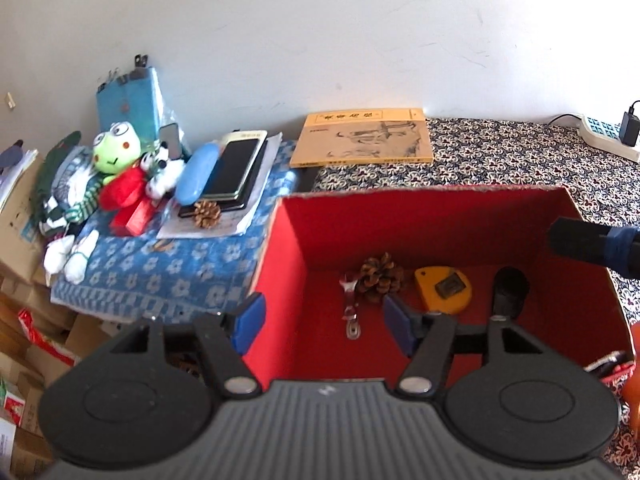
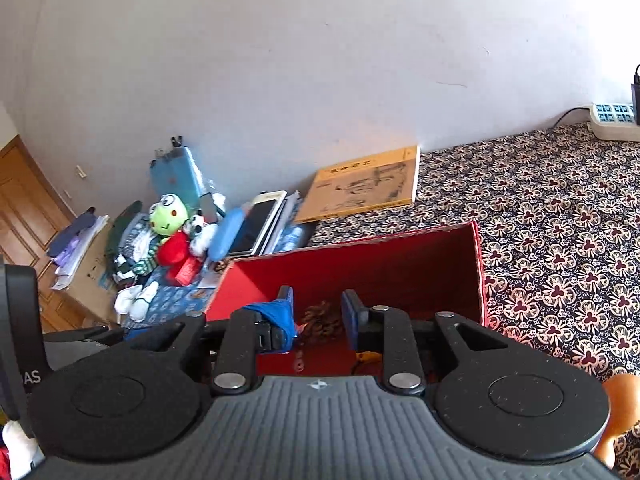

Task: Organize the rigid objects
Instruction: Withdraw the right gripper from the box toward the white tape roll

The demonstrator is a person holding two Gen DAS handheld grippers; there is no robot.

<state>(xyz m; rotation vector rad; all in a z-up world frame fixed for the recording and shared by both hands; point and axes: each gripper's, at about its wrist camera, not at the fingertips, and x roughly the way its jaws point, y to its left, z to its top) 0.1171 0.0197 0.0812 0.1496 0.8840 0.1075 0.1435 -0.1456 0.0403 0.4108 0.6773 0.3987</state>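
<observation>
Far left of my left tongs, a frog plush is sitting on the blue floral cloth, with a blue case and stacked phones beside it and a loose pine cone in front of those. My left tongs are hanging open and holding nothing, the left pad outside the red box wall and the right pad inside. Between the pads, down on the box floor, a small metal wrench is lying next to a second pine cone. Right of the right pad, a yellow tape measure is resting, then a black tool (can't tell what it is). Straight ahead past the box, a yellow book is lying flat on the patterned cloth. Far right, a power strip is sitting by the wall.

My right tongs are hovering over the box's near edge, also parted with nothing between the pads (blue tape wrapped on the left finger); the pine cone is showing through the gap.
</observation>
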